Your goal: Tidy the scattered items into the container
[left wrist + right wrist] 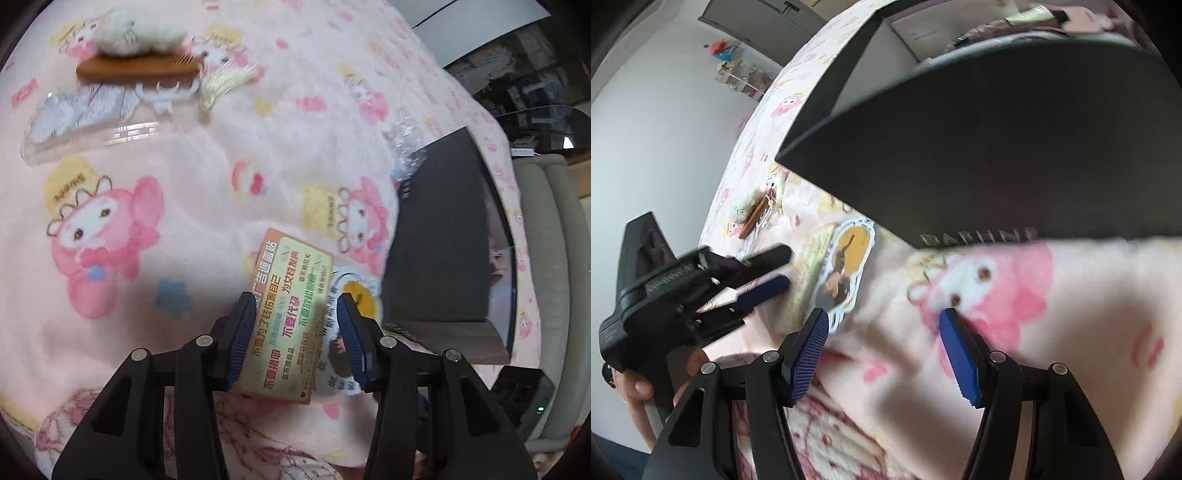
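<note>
Left tongs (295, 332): spread, straddling the printed card (291, 314) without pinching it, placed for a grab.
Printed card: flat on the pink blanket (147, 206), between the left pads, overlapping a round sticker (356, 295).
Right tongs (882, 354): spread wide, nothing between them, waiting over blanket.
Black box (997, 147): just beyond both tongs, likely the container.
Wooden comb (138, 68): far ahead of the left tongs, beside a plush toy (136, 31), not yet collected.
</note>
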`<state>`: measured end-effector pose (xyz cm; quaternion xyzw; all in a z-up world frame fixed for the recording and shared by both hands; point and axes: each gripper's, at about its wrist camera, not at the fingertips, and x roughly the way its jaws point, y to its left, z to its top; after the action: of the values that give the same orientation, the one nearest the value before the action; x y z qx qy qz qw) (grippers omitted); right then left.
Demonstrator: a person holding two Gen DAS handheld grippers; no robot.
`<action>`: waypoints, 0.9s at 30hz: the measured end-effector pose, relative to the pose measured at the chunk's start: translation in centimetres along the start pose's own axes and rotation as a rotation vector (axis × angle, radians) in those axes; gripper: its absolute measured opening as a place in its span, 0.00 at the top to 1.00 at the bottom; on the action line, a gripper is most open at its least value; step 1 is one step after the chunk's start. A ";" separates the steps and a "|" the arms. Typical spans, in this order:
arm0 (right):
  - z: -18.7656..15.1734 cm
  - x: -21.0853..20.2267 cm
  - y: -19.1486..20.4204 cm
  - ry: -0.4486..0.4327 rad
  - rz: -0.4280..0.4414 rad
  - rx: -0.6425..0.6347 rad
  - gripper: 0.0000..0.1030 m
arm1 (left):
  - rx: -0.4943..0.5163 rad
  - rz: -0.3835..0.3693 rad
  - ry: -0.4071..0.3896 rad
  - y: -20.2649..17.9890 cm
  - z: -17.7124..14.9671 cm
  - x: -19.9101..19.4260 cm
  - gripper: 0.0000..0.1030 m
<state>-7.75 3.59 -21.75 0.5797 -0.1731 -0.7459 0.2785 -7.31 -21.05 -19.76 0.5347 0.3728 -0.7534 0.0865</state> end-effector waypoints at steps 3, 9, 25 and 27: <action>0.7 1.4 1.2 0.001 0.009 -0.041 0.43 | 0.058 0.034 -0.013 -0.9 -0.7 -0.1 0.58; 0.7 1.4 0.7 0.003 0.032 -0.079 0.76 | 0.006 0.089 -0.030 0.0 -0.6 -0.1 0.60; -2.3 -5.6 1.5 -0.034 0.026 -0.218 0.87 | 0.190 -0.166 0.110 -3.3 -6.4 -1.2 0.62; -2.8 -5.2 2.4 -0.027 0.005 -0.233 0.87 | 0.212 -0.135 0.088 -3.8 -7.0 -1.4 0.62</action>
<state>-3.59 5.07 -17.10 0.5327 -0.0906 -0.7681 0.3436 -3.57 -14.15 -17.81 0.5473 0.3297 -0.7683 -0.0378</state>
